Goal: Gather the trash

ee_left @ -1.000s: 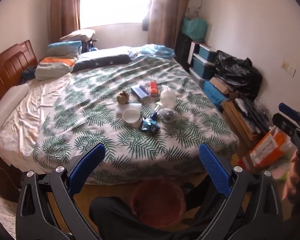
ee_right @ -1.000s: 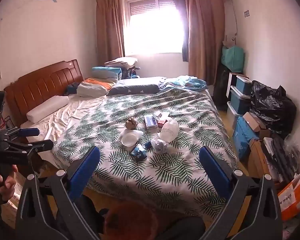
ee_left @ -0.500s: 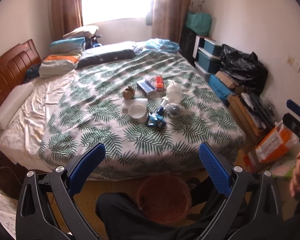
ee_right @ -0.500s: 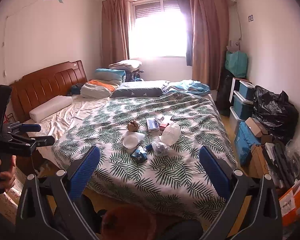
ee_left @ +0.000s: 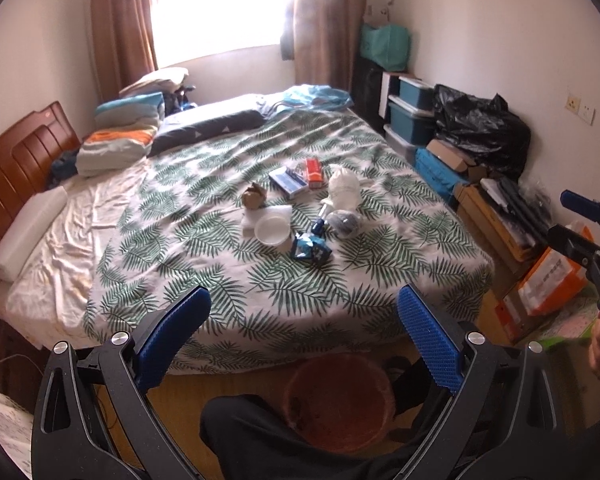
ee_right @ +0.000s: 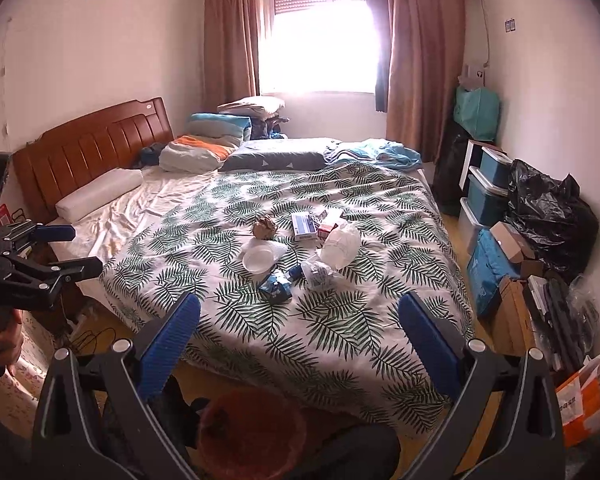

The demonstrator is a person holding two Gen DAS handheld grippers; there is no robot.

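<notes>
While you hold both tools up in front of the bed [ee_left: 204,280], nothing is in them. Your left tool [ee_left: 302,312] has its blue pads [ee_left: 424,332] spread wide, with only air between them. Your right tool [ee_right: 298,320] is spread wide too and pinches nothing.

The trash sits in a little heap near the middle of the bed, on the leaf cover. You can see a white cup [ee_left: 272,230], a brown paper ball [ee_left: 253,196], a blue box [ee_left: 290,180], a red box [ee_left: 314,171], a white bag [ee_left: 344,190], a clear bag [ee_left: 344,222] and a blue wrapper [ee_left: 310,248]. The wrapper is the piece nearest to you. The cup is just beside it. The two boxes lie side by side at the far end of the heap.

A red bin [ee_left: 338,400] stands on the floor at the foot of the bed, low between your tools, next to your dark knee. It is well apart from the heap.

Pillows [ee_right: 276,160] lie at the head of the bed. Boxes and a black bag [ee_right: 548,216] are stacked along the right wall.
</notes>
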